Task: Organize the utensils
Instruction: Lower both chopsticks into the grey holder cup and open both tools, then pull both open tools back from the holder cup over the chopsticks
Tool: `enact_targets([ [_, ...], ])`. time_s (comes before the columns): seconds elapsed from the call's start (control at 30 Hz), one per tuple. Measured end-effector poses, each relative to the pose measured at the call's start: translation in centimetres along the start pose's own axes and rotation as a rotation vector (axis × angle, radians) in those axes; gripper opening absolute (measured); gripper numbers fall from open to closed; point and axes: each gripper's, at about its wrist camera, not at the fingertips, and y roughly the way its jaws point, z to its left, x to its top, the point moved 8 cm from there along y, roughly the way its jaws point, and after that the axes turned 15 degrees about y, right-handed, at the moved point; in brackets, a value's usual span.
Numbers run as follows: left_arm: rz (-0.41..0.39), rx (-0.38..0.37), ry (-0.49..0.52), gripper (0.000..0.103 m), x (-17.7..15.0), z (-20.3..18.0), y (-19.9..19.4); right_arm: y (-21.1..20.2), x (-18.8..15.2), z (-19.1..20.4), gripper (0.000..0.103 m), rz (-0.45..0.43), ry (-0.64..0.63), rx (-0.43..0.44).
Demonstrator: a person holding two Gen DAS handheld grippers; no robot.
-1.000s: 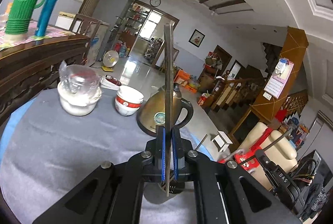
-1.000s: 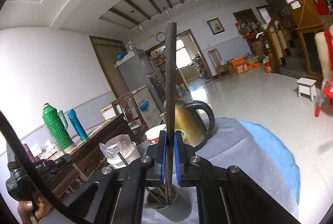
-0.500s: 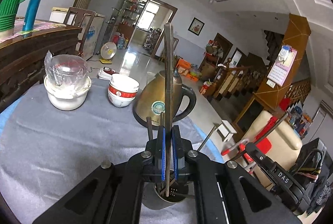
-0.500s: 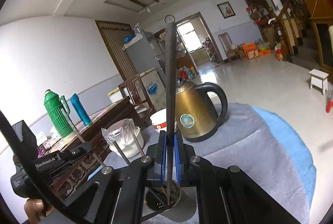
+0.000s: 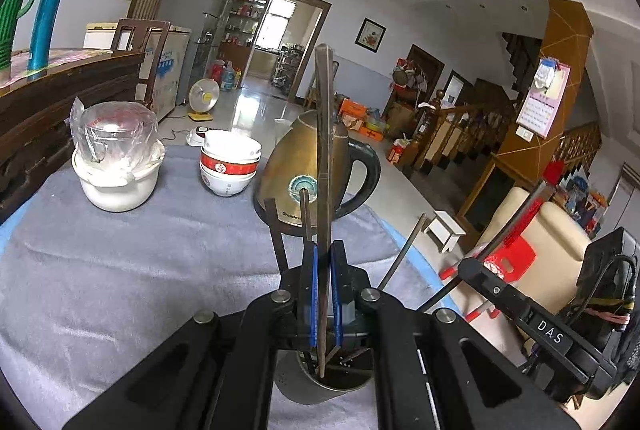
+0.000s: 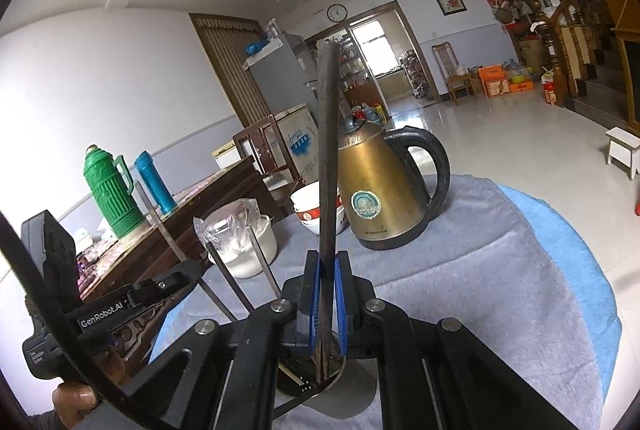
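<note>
— Gripping a chopstick in each gripper, were we? What did the left wrist view show?

— We had the left gripper (image 5: pixel 324 294) clamped on a thin grey chopstick (image 5: pixel 323 158); its blue pads (image 5: pixel 313 294) pressed the stick from both sides; the stick stood nearly upright, and its lower tip reached down into the metal utensil cup (image 5: pixel 320 388) just below the fingers.

— And the right one?

— We saw the right gripper (image 6: pixel 327 300) closed on a dark chopstick (image 6: pixel 328 150) in the same way; that stick was also near vertical, its lower end inside the metal utensil cup (image 6: pixel 332 378); so both sticks met in one holder.

— Was anything else in the cup?

— We counted several other chopsticks (image 5: pixel 280 230) leaning out of it at angles; one slanted off to the right (image 5: pixel 402 250); from the right wrist view others (image 6: pixel 228 282) tilted left.

— Where did the cup stand?

— We saw it on a grey cloth (image 5: pixel 140 270) covering the table; a blue layer (image 6: pixel 560 230) showed under the cloth's edge.

— What stood beyond it?

— We noted a brass-coloured kettle (image 5: pixel 296 170) with a black handle just behind the cup; to its left were stacked white bowls (image 5: pixel 230 166) with a red band; further left a white pot (image 5: pixel 118 174) carried a clear wrapped container on top; a green flask (image 6: pixel 110 190) and a blue flask (image 6: pixel 154 182) stood on the wooden sideboard, well apart from the cup.
</note>
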Motion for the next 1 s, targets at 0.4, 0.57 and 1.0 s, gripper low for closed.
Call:
enact_targets([
  [0.4,0.013,0.001,0.043,0.006,-0.6,-0.8,0.7,1.4,-0.8,0.1,0.008,0.021,-0.042,-0.021],
  [0.57,0.018,-0.009,0.053,0.006,-1.0,-1.1,0.7,2.2,-1.6,-0.1,0.008,0.051,-0.058,-0.031],
  [1.0,0.072,-0.049,0.084,0.021,-1.5,-1.6,0.2,3.3,-2.7,-0.6,0.012,0.163,-0.033,-0.025],
])
